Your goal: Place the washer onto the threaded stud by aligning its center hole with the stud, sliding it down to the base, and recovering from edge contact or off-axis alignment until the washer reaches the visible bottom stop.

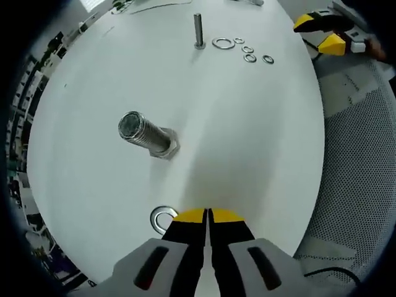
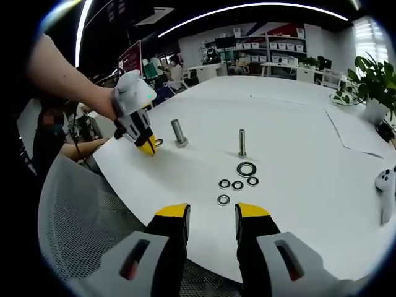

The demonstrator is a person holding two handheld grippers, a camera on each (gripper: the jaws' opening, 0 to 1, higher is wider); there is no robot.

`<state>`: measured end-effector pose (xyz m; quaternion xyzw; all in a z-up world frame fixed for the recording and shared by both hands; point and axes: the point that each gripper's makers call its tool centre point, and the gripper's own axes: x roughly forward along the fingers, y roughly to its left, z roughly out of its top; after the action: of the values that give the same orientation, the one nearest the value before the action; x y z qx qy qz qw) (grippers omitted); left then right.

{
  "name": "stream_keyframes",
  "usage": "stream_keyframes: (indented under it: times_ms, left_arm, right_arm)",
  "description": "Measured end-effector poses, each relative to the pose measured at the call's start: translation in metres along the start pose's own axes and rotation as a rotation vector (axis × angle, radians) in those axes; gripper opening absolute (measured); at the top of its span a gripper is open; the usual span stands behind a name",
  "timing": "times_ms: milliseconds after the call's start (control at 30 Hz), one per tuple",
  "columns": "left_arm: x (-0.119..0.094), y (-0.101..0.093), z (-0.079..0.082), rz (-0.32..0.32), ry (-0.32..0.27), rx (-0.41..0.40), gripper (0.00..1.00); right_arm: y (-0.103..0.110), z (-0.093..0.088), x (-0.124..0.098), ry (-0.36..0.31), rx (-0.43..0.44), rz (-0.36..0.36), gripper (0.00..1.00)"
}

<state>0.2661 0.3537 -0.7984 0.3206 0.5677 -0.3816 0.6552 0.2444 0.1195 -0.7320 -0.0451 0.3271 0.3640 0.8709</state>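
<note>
Down at the near edge of the white worktop, the left hand-held gripper has its yellow-tipped jaws pressed together with nothing between them, and a large washer lies flat on the surface just beside the left jaw tip. A thick threaded stud stands on its hex base a little beyond that washer. Farther across stands a thinner stud, with another large washer and four small washers lying loose beside its base. From the right gripper view, the right hand-held gripper hangs over the worktop's edge with its jaws apart and empty, the small washers just ahead of it. The same view shows the left hand-held gripper tipped down, its yellow tip at the surface beside the thick stud, with the thin stud to the right. A mesh chair back sits below the worktop edge.
</note>
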Motion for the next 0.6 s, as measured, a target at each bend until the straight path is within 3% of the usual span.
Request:
stream_keyframes:
  times_ms: [267,600]
  left_arm:
    - [-0.001,-0.004,0.000,-0.006,-0.012,-0.053,0.10]
    - [-0.014,0.021,-0.010,0.041,-0.029,-0.113,0.19]
  right_arm:
    - [0.000,0.000,0.000,0.001,-0.001,0.003,0.32]
    - [0.001,-0.001,0.001,0.004,-0.006,0.008,0.32]
